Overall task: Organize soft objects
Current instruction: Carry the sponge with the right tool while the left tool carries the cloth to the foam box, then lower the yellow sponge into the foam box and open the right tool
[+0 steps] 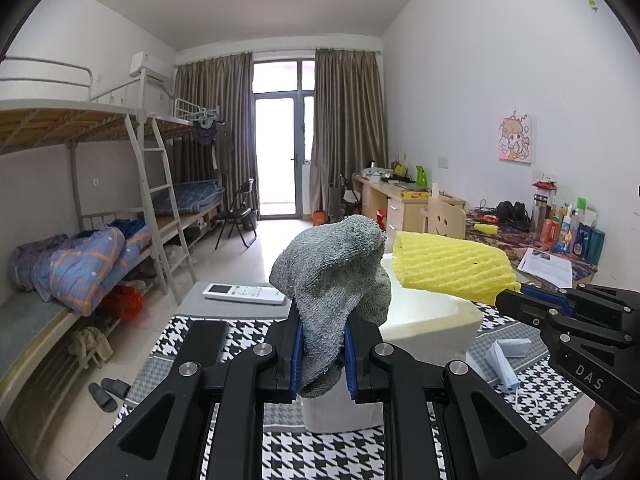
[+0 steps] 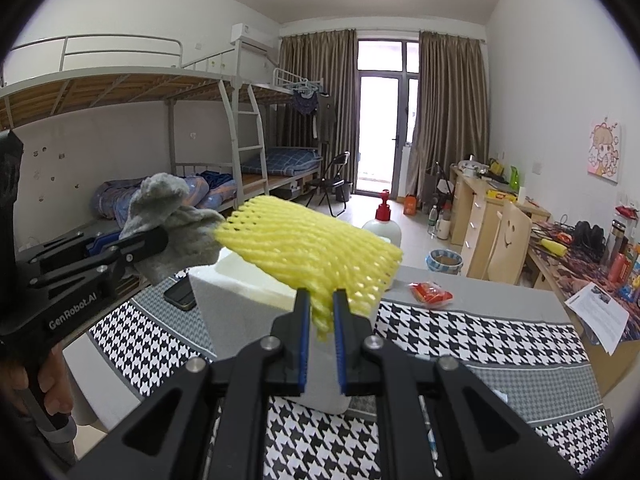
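Gripping a grey sock [image 1: 332, 280] in our left tool [image 1: 322, 354] and yellow foam netting [image 2: 316, 248] in our right tool [image 2: 322, 340] above the white foam box [image 1: 424, 320], we judge the thinly pinched netting could slip.

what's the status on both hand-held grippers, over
Left hand-held gripper shut on grey sock. Right hand-held gripper shut on yellow foam net. Both held above white foam box; nothing in the way.
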